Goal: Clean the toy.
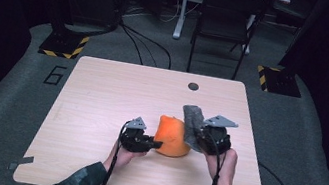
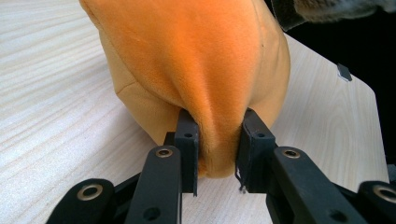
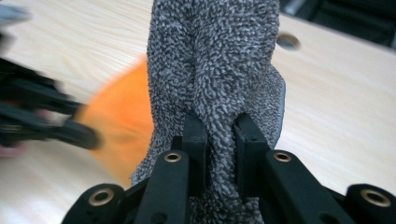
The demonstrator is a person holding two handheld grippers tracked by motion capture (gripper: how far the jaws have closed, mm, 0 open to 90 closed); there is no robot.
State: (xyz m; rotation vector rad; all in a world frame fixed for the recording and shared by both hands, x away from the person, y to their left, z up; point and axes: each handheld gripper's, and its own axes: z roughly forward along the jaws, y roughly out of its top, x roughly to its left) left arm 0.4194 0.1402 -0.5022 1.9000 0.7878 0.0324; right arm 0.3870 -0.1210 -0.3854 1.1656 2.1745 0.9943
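- Counter [image 1: 98, 112] of pale wood carried everything, with a dark round hole [image 1: 193, 86] near its far edge.
- Orange plush [image 1: 171, 137] sat near the counter's middle, between the two grippers, its base on the wood.
- Grey cloth [image 1: 191, 125] stood just right of the plush, lifted and held upright, its fuzzy pile bunched.
- Left gripper [image 1: 153, 144] lay low at the plush's left side; its fingers [image 2: 187, 140] were nearly closed, pinching a fold of orange fabric.
- Right gripper [image 1: 199, 138] had its fingers [image 3: 194, 140] clamped tight on a fold of the cloth.
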